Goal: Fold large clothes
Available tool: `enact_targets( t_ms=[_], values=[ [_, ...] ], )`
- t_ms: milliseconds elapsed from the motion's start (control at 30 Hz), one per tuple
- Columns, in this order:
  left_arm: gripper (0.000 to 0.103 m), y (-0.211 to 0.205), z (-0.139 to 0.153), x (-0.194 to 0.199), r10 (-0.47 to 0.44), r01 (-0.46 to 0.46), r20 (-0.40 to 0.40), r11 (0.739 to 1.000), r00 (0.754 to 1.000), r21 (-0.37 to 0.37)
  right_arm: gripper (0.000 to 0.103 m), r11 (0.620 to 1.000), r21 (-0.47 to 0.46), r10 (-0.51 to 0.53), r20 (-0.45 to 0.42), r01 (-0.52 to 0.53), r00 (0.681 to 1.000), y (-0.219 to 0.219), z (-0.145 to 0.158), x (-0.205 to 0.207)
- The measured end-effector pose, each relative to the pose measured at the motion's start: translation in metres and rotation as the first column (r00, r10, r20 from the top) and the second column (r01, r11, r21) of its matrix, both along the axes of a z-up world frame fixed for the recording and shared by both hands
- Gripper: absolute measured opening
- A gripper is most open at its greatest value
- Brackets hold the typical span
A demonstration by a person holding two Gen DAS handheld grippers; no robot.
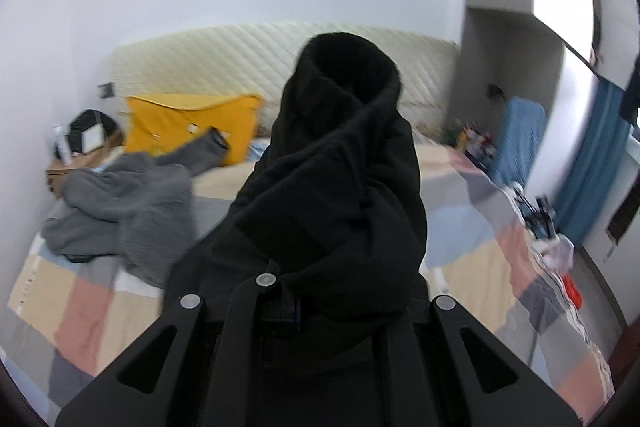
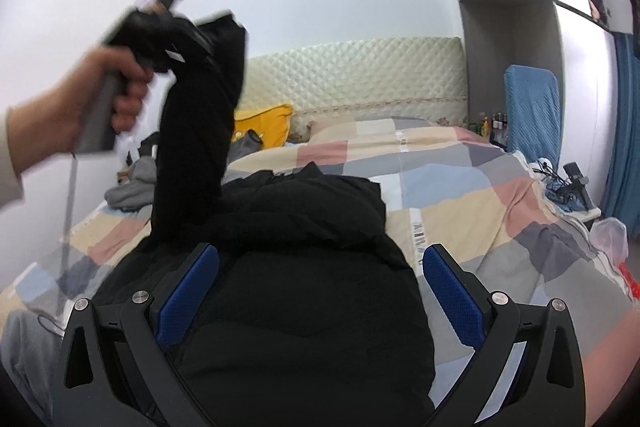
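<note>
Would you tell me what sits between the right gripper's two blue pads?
In the right wrist view, the body of the black puffer jacket fills the gap of the open right gripper; whether the pads touch it is unclear.

I'm seeing the jacket (image 2: pixel 304 267) showing solid black, its raised sleeve (image 2: pixel 200 131) the same black. The bedspread (image 2: pixel 460 187) is showing a patchwork of beige, pink, grey and pale blue blocks. A grey garment (image 1: pixel 120 211) is lying crumpled beside a mustard-yellow pillow (image 1: pixel 188 127). The headboard (image 2: pixel 360 75) is showing cream — quilted in diamonds. My right gripper (image 2: pixel 320 291) is showing blue pads (image 2: pixel 452 291) on black arms — the curtain (image 1: pixel 588 163) is reading teal, the chair cover (image 2: pixel 528 107) a paler blue.
</note>
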State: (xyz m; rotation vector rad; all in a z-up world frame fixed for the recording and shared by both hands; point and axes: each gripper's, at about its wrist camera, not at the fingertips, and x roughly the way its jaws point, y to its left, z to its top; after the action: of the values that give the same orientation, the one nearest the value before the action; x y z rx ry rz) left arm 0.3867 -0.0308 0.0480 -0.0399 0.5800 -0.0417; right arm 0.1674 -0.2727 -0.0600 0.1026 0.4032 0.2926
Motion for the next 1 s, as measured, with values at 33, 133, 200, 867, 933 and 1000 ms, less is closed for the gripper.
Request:
enact_targets(
  t_ms=[33,133,200,867,933,1000],
  values=[
    [0.011,-0.014,-0.008,0.004,-0.01,0.01,-0.013,1.0,1.0,0.003,0.103,1.0,0.016,-0.01,0.0,0.01,1.0,-0.005,0.0,0.0],
    [0.011,-0.043,-0.035,0.02,-0.038,0.038,-0.044,0.999,0.998,-0.003,0.103,0.997,0.051,-0.049,-0.004,0.05,0.999,-0.02,-0.002,0.003],
    [0.011,-0.066,-0.055,0.028,-0.049,0.052,-0.055,0.998,0.997,0.042,0.103,0.995,0.065,-0.072,-0.014,0.073,0.997,-0.028,-0.004,0.005],
    [0.013,-0.182,-0.231,0.088,-0.151,0.188,-0.204,0.965,0.967,0.18,0.103,0.98,0.096,-0.157,-0.15,0.172,0.976,-0.048,-0.05,0.053],
    [0.014,-0.188,-0.244,0.091,-0.155,0.199,-0.212,0.959,0.965,0.202,0.103,0.984,0.066,-0.153,-0.15,0.164,0.977,-0.04,-0.053,0.055],
    [0.014,-0.191,-0.254,0.094,-0.159,0.211,-0.231,0.952,0.96,0.223,0.103,0.984,0.046,-0.166,-0.147,0.174,0.975,-0.037,-0.055,0.056]
  ],
)
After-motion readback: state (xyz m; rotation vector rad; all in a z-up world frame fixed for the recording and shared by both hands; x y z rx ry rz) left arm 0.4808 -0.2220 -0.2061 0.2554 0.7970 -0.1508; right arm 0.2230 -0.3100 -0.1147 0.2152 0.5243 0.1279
